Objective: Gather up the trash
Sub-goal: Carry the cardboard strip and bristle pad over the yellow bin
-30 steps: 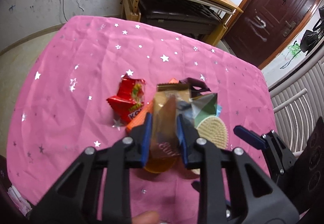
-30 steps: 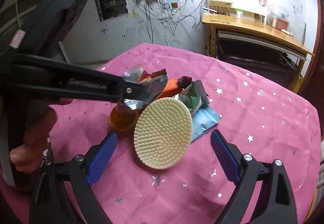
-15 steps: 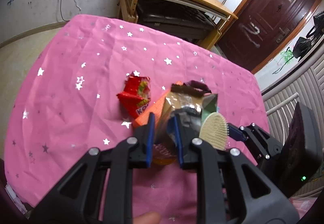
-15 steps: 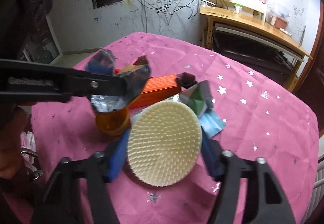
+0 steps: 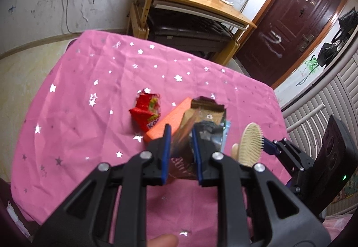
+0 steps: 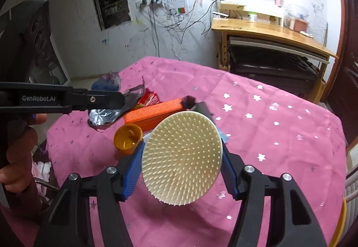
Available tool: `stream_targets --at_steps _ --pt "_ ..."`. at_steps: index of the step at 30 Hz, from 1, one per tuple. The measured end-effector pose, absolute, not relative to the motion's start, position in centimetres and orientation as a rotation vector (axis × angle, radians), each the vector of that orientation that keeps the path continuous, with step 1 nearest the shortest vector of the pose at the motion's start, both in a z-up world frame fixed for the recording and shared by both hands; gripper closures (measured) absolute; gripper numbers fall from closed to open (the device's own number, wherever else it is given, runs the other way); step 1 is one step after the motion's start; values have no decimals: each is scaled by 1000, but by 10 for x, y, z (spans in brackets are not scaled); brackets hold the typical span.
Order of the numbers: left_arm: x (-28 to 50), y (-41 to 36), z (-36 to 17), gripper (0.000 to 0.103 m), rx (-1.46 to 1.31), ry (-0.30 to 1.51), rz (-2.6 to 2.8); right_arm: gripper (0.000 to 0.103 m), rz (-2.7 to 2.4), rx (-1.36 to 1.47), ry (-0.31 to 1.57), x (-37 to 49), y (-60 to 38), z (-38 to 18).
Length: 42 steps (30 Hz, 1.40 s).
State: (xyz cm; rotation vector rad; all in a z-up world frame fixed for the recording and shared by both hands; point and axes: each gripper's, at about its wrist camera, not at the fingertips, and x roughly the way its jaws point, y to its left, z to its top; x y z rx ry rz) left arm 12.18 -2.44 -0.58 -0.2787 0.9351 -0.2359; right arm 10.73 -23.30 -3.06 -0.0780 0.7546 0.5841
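The right gripper (image 6: 182,172) clamps a round, cream, bristled brush (image 6: 182,158) above the pink star-printed tablecloth (image 6: 279,135). Beside the brush, the left gripper (image 5: 180,142) pinches a crinkled foil wrapper (image 5: 202,119). Beyond the brush lie an amber plastic cup (image 6: 128,138), an orange carton (image 6: 154,112) and a red snack packet (image 5: 147,112).

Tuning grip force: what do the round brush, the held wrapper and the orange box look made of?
Round brush: cream plastic or rubber, matte, moulded nubs all over; stiffness unclear.
Wrapper in the left gripper: thin metallised film, crinkled, silvery glints.
Orange box: likely printed cardboard, flat faces and sharp edges.
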Motion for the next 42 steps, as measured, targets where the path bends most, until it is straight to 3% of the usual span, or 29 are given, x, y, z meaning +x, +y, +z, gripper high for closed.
stream_targets --at_steps 11,17,19,30,34,36,42 --pt "114 -63 14 86 -172 881 -242 46 480 36 685 92 -316 -16" --pt "124 -76 0 85 -84 928 -212 46 421 76 668 87 -357 -19" --pt "126 -76 -7 64 -75 951 -200 46 395 92 668 85 -372 -21" --pt "145 -77 -38 63 -36 1037 -159 46 316 148 654 86 -422 -25" --pt "147 -81 -42 87 -35 1048 -168 46 287 174 647 85 -438 -25" --pt "145 -84 -40 94 -24 1040 -173 46 275 182 648 85 -444 -26" --pt "140 -85 -30 99 -43 1006 -185 46 232 214 656 88 -465 -32"
